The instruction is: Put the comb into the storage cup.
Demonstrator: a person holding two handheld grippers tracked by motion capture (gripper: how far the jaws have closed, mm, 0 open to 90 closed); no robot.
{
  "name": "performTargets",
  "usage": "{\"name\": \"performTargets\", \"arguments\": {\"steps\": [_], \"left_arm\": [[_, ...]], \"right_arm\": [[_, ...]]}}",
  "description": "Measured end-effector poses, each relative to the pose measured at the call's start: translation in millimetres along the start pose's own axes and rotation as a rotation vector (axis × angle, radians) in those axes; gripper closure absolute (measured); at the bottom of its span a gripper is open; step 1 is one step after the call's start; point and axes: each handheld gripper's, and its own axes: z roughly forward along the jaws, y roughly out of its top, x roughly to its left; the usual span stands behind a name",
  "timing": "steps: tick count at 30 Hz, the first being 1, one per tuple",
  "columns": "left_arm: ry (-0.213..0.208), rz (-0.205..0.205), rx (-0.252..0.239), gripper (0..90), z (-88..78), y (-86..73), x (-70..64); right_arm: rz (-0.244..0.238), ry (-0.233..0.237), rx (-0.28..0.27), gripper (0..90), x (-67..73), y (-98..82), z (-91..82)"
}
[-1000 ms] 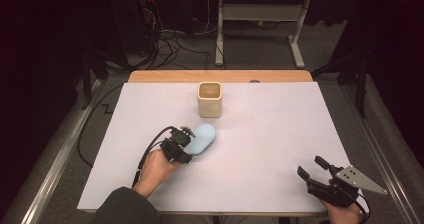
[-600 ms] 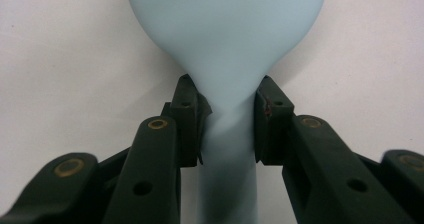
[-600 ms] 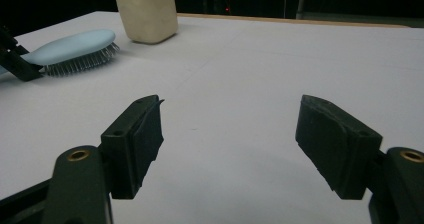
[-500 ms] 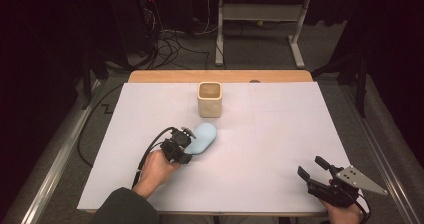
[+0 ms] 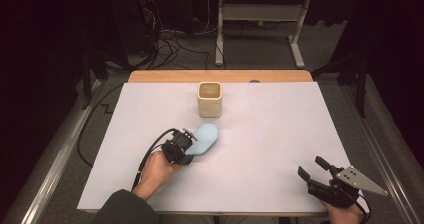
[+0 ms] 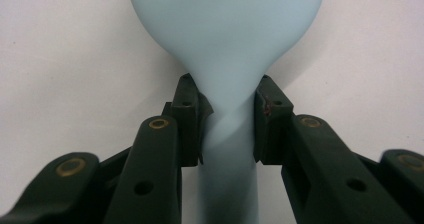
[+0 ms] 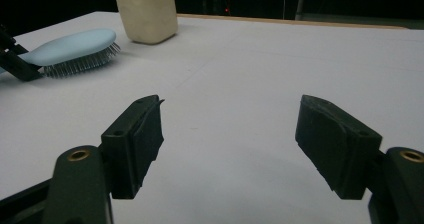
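Black tool (image 5: 186,148) jaws, brass screws (cable trailing); dark sleeve (image 5: 125,209).

The brush (image 6: 225,39) has a smooth, matt pale-blue plastic back and fine metal-looking bristles, seen in the right gripper view. The cup (image 5: 209,99) looks like matt cream ceramic with a slightly rough skin. The bench (image 5: 280,134) is covered in matt white paper, bare wood showing at its far edge; the tongs (image 7: 230,149) are matt black plastic with brass-coloured rivets.

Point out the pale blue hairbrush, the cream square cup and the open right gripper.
pale blue hairbrush (image 5: 206,138), high view, on its smooth rounded back.
cream square cup (image 5: 209,105), high view, on its front wall.
right gripper (image 5: 311,168), high view, midway between its spread fingertips.
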Motion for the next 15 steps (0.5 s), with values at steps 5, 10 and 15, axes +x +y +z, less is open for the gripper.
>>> {"name": "performTargets", "arguments": {"steps": [5, 10, 15], "left_arm": [[-0.003, 0.003, -0.026, 69.2, -4.1, -1.3, -1.2], [-0.013, 0.002, -0.051, 69.2, -8.1, -3.2, -0.8], [-0.031, 0.019, -0.06, 69.2, -11.5, -4.0, -1.5]], "right_arm": [[0.0, 0.0, 0.001, 27.3, -0.2, -0.1, 0.1], [0.001, -0.003, 0.003, 27.0, -0.1, 0.0, 0.3], [0.006, 0.002, -0.002, 26.6, -0.3, 0.4, 1.8]]}}
